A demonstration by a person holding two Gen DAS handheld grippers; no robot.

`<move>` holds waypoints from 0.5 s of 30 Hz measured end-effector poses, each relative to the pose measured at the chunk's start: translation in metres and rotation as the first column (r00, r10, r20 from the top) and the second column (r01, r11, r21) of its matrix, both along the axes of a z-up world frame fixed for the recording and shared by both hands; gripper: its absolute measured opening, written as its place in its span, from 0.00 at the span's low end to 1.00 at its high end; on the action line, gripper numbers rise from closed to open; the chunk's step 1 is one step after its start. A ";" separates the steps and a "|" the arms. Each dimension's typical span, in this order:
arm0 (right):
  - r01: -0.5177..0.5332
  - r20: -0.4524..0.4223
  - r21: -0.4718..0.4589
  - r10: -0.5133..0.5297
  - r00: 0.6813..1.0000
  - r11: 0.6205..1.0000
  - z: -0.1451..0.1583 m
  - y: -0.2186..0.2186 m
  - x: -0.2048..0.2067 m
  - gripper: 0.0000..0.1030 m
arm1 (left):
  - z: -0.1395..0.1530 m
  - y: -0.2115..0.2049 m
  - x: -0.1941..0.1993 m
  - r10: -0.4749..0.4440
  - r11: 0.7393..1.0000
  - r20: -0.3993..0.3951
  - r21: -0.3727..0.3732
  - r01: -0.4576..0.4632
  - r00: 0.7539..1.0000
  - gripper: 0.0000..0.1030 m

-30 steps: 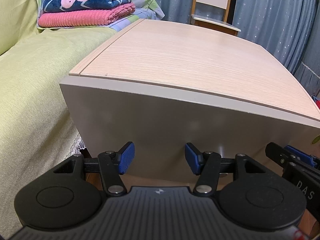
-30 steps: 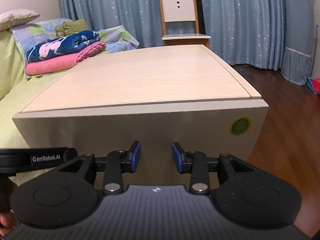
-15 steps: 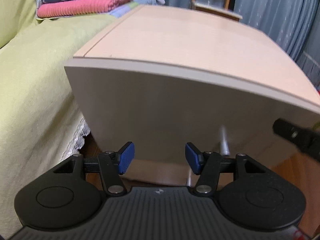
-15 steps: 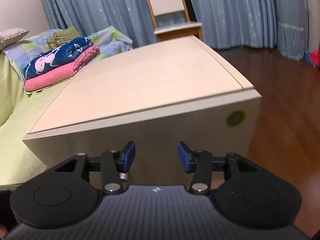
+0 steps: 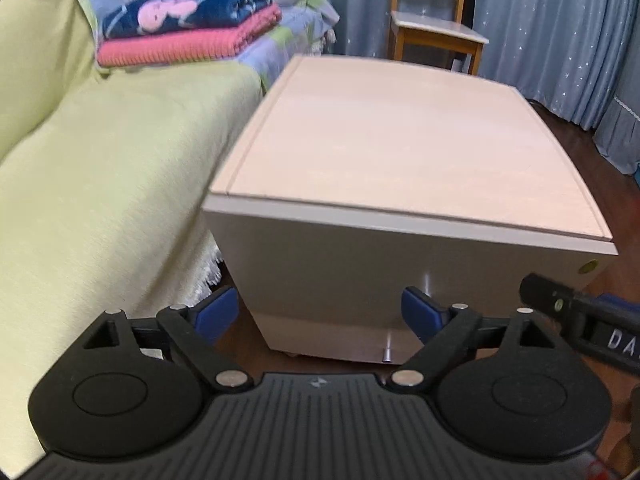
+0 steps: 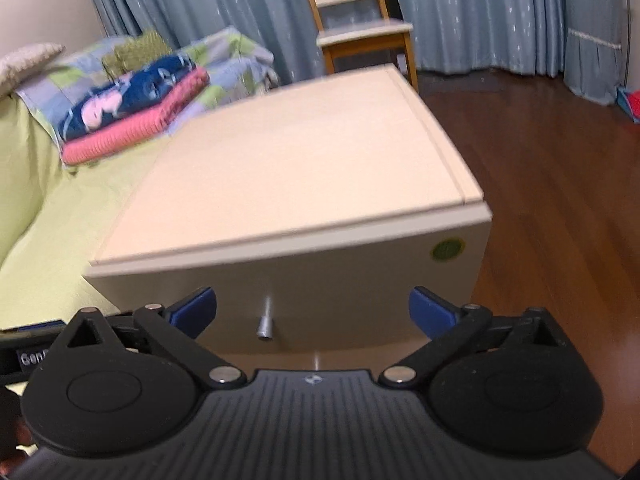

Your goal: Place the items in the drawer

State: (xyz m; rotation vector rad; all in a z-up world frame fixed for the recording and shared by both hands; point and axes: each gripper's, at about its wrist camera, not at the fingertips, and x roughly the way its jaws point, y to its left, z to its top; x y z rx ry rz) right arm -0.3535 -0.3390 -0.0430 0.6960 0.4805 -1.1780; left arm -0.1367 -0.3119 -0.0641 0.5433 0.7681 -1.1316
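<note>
A low pale-wood cabinet [image 5: 400,148] [image 6: 304,160] stands on the floor beside a bed. Its beige drawer front [image 6: 320,280] [image 5: 360,272] is closed and carries a small silver knob [image 6: 265,322] [image 5: 387,354]. My right gripper [image 6: 312,312] is open, a short way in front of the drawer front, with the knob between its blue fingers, left of centre. My left gripper [image 5: 320,312] is open and empty, facing the drawer front's left half. The right gripper's black body [image 5: 580,320] shows at the left wrist view's right edge. Folded pink and navy blankets [image 5: 188,28] [image 6: 132,112] lie on the bed.
A bed with a yellow-green cover [image 5: 100,168] runs along the cabinet's left side. A wooden chair [image 5: 436,28] [image 6: 360,28] stands behind the cabinet before blue curtains [image 6: 480,12]. Dark wood floor [image 6: 560,200] spreads to the right. A round green sticker [image 6: 447,249] marks the drawer front's right corner.
Both grippers have pulled back and risen from the cabinet, and both have opened wider. The silver knob has come into view between the right gripper's fingers.
</note>
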 end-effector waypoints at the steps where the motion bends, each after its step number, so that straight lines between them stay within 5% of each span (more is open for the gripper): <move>1: 0.002 -0.005 -0.012 -0.002 1.000 1.000 0.006 0.002 0.000 0.99 | 0.005 0.002 0.000 0.000 1.000 0.006 -0.002 0.000 1.000 0.91; 5: 0.001 -0.095 -0.048 -0.005 0.995 0.999 0.023 0.012 0.006 0.99 | 0.020 0.015 -0.004 -0.004 1.000 0.015 -0.016 0.004 1.000 0.94; 15: 0.012 -0.086 -0.145 -0.025 0.996 0.989 0.057 0.047 -0.003 0.99 | 0.048 0.052 -0.004 0.074 0.996 -0.003 -0.042 -0.074 0.997 0.97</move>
